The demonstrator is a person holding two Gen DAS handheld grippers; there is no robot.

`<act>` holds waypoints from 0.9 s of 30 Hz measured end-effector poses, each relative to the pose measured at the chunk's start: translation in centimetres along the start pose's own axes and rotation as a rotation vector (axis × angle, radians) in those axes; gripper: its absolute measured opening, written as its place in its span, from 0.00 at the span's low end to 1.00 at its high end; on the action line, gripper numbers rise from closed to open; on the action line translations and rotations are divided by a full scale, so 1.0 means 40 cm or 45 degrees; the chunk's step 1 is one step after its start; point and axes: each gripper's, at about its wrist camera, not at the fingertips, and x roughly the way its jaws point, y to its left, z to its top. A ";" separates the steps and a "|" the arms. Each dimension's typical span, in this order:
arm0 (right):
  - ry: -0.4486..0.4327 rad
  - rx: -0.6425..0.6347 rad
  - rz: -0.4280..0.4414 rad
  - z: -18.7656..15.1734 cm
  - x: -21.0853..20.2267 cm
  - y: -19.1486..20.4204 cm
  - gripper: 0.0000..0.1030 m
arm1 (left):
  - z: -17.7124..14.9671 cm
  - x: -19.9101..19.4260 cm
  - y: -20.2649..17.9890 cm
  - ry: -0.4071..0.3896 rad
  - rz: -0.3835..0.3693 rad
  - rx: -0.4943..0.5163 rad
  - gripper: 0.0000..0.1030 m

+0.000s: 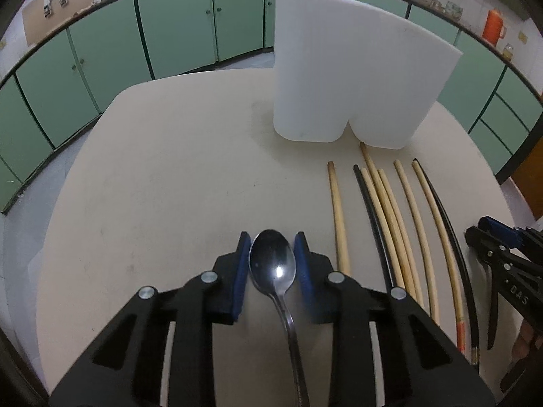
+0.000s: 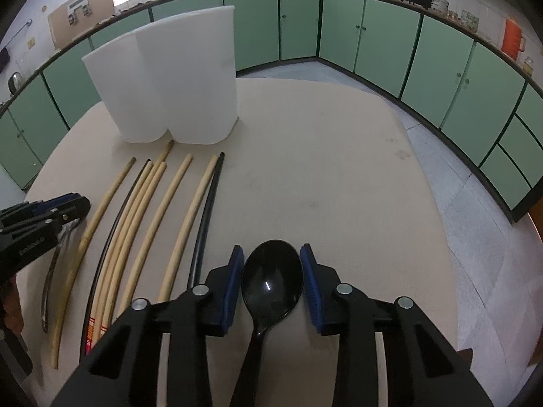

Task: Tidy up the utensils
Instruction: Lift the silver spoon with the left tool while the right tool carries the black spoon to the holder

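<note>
A metal spoon (image 1: 273,264) lies on the beige table (image 1: 169,169), its bowl between the blue pads of my left gripper (image 1: 272,237). The jaws stand open around the bowl, just beside it. A black plastic spoon (image 2: 271,278) lies between the pads of my right gripper (image 2: 271,249), which is open around its bowl. A white two-compartment utensil holder (image 1: 353,78) stands at the far side, also in the right wrist view (image 2: 169,78). Several bamboo and black chopsticks (image 1: 390,224) lie side by side between the two grippers, seen too in the right wrist view (image 2: 146,224).
The right gripper (image 1: 502,257) shows at the right edge of the left wrist view; the left gripper (image 2: 40,220) shows at the left edge of the right wrist view. Green cabinets (image 2: 373,30) ring the room. The table's rounded edge (image 2: 441,183) drops to a tiled floor.
</note>
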 end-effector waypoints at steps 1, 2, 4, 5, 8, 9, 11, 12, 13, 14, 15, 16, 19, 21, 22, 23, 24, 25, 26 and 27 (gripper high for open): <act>-0.033 0.009 0.022 -0.004 -0.010 -0.005 0.33 | 0.002 -0.005 0.010 -0.014 -0.008 -0.002 0.24; -0.070 0.011 0.041 -0.006 -0.021 -0.007 0.33 | -0.001 -0.018 0.016 -0.045 -0.026 -0.004 0.24; -0.147 0.005 0.063 -0.012 -0.050 -0.014 0.33 | -0.014 -0.054 0.026 -0.147 -0.063 -0.002 0.24; -0.210 -0.003 0.080 -0.011 -0.072 -0.016 0.33 | -0.022 -0.076 0.031 -0.208 -0.075 0.006 0.24; -0.321 0.001 0.128 0.001 -0.109 -0.025 0.33 | -0.038 -0.124 0.044 -0.342 -0.087 0.006 0.24; -0.347 0.006 0.144 0.006 -0.118 -0.027 0.33 | -0.039 -0.139 0.049 -0.380 -0.093 -0.007 0.24; -0.417 0.015 0.195 0.021 -0.141 -0.031 0.33 | -0.041 -0.156 0.057 -0.437 -0.104 -0.031 0.24; -0.440 0.015 0.209 0.030 -0.147 -0.031 0.33 | -0.039 -0.169 0.064 -0.476 -0.108 -0.047 0.24; -0.470 0.014 0.225 0.040 -0.157 -0.032 0.33 | -0.032 -0.168 0.071 -0.497 -0.109 -0.054 0.24; -0.506 0.012 0.241 0.052 -0.166 -0.033 0.33 | -0.026 -0.178 0.076 -0.529 -0.113 -0.062 0.24; -0.527 0.013 0.253 0.059 -0.173 -0.035 0.33 | -0.034 -0.190 0.062 -0.546 -0.116 -0.068 0.24; -0.547 0.017 0.266 0.070 -0.179 -0.037 0.33 | -0.020 -0.199 0.064 -0.574 -0.125 -0.080 0.24; -0.605 0.048 0.312 0.114 -0.188 -0.046 0.33 | -0.002 -0.233 0.065 -0.644 -0.159 -0.099 0.24; -0.647 0.059 0.336 0.145 -0.193 -0.050 0.33 | 0.021 -0.261 0.068 -0.701 -0.174 -0.102 0.23; -0.667 0.059 0.341 0.159 -0.197 -0.051 0.33 | 0.033 -0.265 0.063 -0.717 -0.180 -0.103 0.23; -0.698 0.056 0.349 0.179 -0.200 -0.048 0.33 | 0.042 -0.276 0.060 -0.737 -0.188 -0.105 0.22; -0.725 0.054 0.356 0.194 -0.204 -0.046 0.33 | 0.057 -0.291 0.059 -0.769 -0.197 -0.106 0.20; -0.753 0.053 0.358 0.209 -0.207 -0.044 0.33 | 0.065 -0.298 0.055 -0.787 -0.199 -0.105 0.14; -0.784 0.047 0.362 0.224 -0.209 -0.042 0.33 | 0.081 -0.308 0.052 -0.807 -0.203 -0.104 0.12; -0.813 0.045 0.361 0.248 -0.209 -0.040 0.33 | 0.098 -0.317 0.050 -0.823 -0.215 -0.106 0.08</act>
